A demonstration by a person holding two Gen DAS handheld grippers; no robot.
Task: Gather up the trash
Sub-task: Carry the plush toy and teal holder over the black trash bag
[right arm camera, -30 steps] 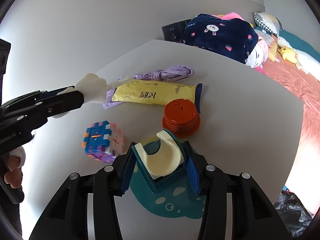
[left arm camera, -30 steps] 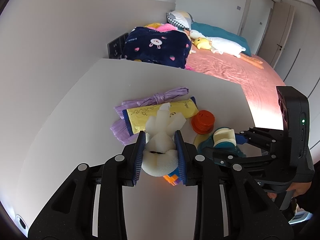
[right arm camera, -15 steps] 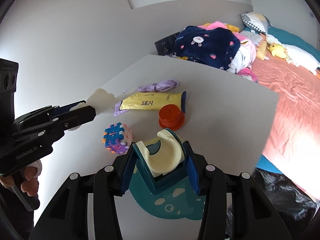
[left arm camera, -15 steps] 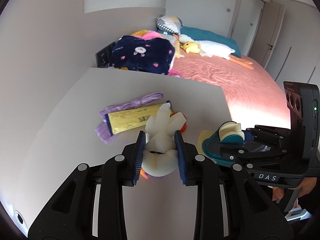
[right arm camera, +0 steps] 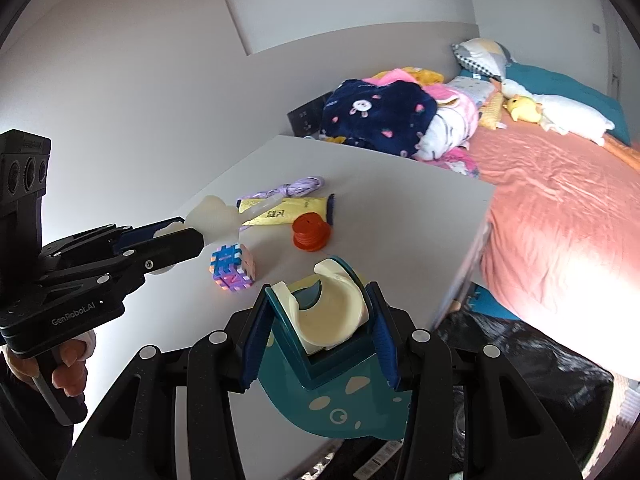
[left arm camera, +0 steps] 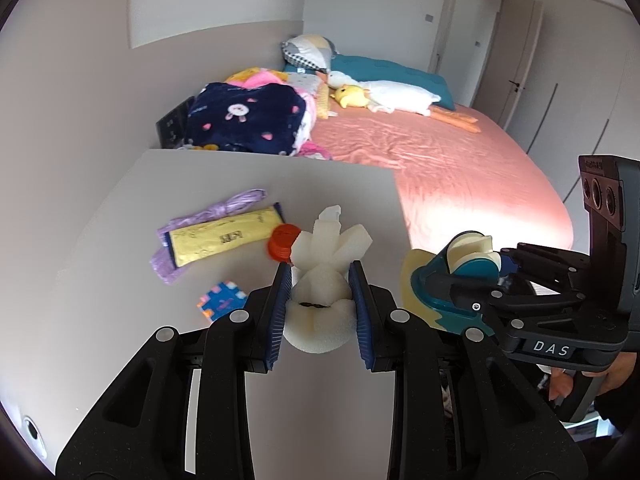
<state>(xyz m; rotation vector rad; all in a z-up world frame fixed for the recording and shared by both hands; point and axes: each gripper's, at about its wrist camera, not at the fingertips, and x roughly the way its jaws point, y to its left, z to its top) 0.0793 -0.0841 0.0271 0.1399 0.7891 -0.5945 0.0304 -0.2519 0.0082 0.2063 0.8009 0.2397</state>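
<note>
Left wrist view: the left tool is clamped on a white foam piece, both blue pads pressing its sides, and holds it above the near part of the white surface. Beyond it on the surface lie a yellow packet on a purple bag, an orange cap just beside the packet's end, and a coloured puzzle cube nearer the near edge. At the right, the right tool grips a teal and cream package beyond the surface's right edge. A bed with a pink sheet lies behind.

Right wrist view: the right tool is closed on the teal and cream package — its pads squeeze both sides — near the surface's right edge. The left tool reaches in from the left with the foam piece between its pads, above the cube. The cap, packet and purple bag sit mid-surface. A black bag lies on the floor below the right edge.
</note>
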